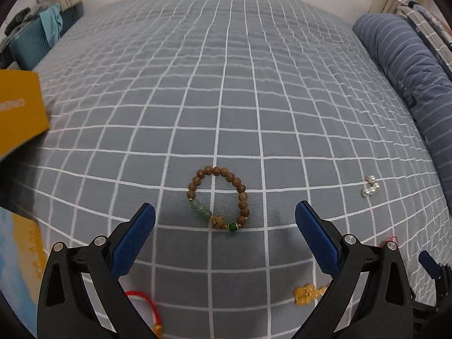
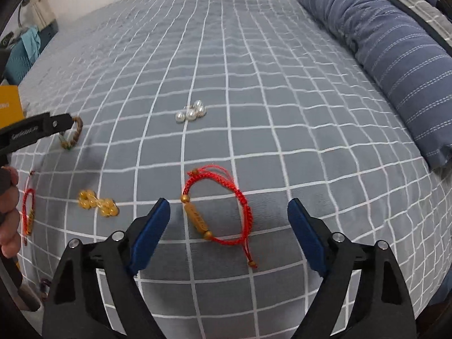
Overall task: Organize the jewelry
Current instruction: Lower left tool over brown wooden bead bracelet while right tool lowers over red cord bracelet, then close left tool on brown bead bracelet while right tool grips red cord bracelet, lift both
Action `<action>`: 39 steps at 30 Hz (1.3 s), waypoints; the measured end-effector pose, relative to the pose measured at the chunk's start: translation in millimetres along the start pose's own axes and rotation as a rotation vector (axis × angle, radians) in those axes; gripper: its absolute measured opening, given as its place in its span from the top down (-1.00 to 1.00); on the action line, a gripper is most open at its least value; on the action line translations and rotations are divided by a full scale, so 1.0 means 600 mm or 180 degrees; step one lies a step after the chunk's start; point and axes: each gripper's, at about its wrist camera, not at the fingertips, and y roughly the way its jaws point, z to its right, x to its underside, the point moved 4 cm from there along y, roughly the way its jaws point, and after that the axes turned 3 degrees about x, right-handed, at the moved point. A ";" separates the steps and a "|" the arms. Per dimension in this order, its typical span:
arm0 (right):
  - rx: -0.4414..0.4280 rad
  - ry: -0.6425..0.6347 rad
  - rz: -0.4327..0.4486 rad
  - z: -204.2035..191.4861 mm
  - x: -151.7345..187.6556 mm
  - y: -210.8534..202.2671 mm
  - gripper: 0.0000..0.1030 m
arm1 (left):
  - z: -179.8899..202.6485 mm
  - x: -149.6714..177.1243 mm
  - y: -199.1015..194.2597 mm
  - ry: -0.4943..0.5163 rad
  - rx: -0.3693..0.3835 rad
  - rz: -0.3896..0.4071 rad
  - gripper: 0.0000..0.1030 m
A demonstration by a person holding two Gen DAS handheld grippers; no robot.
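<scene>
1. Clearly, both grippers hang with fingers spread and hold nothing: the left gripper (image 1: 225, 217) frames the bead bracelet (image 1: 217, 197) lying flat on the bed (image 1: 254, 99); the right gripper (image 2: 228, 213) frames the red cord bracelet (image 2: 217, 206).
2. Both bracelets lie flush on soft bedding, so fingers closing low would likely pinch the sheet as well and drag it.
3. Closing too high may catch only one bead; the bracelet could roll or slip free.
4. On the cord bracelet, a grip on the loose tail (image 2: 250, 257) alone would probably leave it dangling and swinging.
5. Any tug on the sheet could scatter the pearls (image 2: 192, 113) or shift the yellow beads (image 2: 97, 203) nearby.
6. A second red cord (image 1: 142, 301) lies under the left gripper and could be snagged.
</scene>
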 end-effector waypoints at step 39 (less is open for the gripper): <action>-0.0013 -0.0063 -0.0123 -0.018 0.003 0.028 0.80 | -0.002 0.006 0.026 0.0068 0.0110 -0.0141 0.85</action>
